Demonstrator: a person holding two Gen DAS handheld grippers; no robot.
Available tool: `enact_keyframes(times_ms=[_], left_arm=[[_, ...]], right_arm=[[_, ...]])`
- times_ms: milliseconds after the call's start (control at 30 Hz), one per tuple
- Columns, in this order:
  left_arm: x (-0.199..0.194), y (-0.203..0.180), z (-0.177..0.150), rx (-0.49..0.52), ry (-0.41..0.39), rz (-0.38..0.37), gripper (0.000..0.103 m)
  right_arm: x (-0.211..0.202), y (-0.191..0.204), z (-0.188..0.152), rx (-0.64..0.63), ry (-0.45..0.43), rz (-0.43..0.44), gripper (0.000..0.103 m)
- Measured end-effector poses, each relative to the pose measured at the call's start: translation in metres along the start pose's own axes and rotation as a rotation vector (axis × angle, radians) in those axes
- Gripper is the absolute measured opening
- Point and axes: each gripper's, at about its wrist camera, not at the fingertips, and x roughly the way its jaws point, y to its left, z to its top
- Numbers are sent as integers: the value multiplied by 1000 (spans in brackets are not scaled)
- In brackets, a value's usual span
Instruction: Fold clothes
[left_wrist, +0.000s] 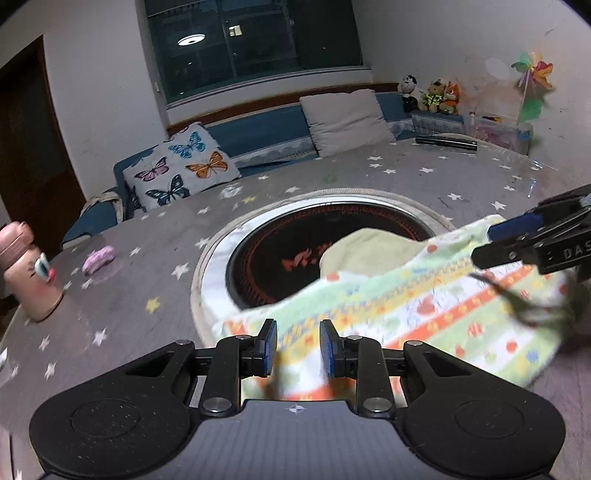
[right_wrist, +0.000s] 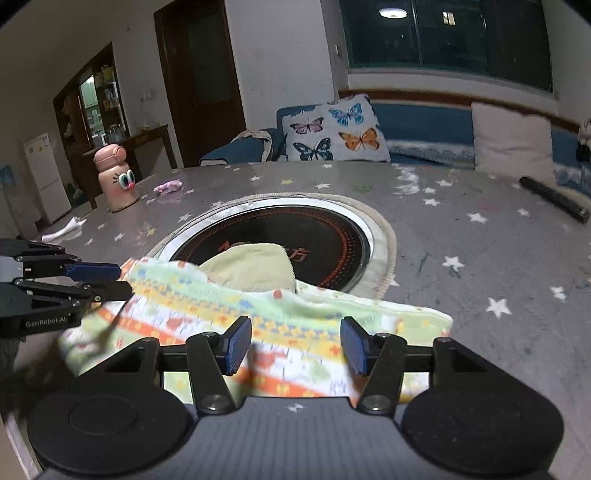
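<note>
A small garment (left_wrist: 406, 306) with green, yellow and orange printed bands lies on the star-patterned table, blurred. Its pale yellow-green part (left_wrist: 369, 243) reaches over the round black hob (left_wrist: 280, 251). My left gripper (left_wrist: 298, 343) hovers over the garment's left end, its blue pads apart, with cloth showing below the gap. My right gripper (right_wrist: 296, 345) stands wider over the garment (right_wrist: 288, 325) and nothing is pinched between its pads. In the left wrist view the right gripper (left_wrist: 482, 245) points at the far right corner. In the right wrist view the left gripper (right_wrist: 123, 280) points at the far left corner.
A pink bottle with cartoon eyes (right_wrist: 116, 177) and a small purple lump (right_wrist: 168, 186) stand at the table's far left. A black tube (right_wrist: 554, 199) lies far right. A blue sofa holds a butterfly cushion (right_wrist: 334, 129). The hob's metal rim (right_wrist: 369, 236) is set into the table.
</note>
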Motion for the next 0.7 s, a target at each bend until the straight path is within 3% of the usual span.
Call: enact_keyframes(times_ms=[200,367,467,700], left_arm=[[34,14,1,-11,75,69,28],[26,13,9,-39,45,42,28],[23,-1,18,-15,14,5,28],[44,-17,22,29,37,-12,29]], right_arm=[[12,-18,0,57,30,-19,44],[9,-8,9,-4,3,-43,44],[18,2,18,-42,-3,-26,38],[48,3,19,-65,64,-78,36]])
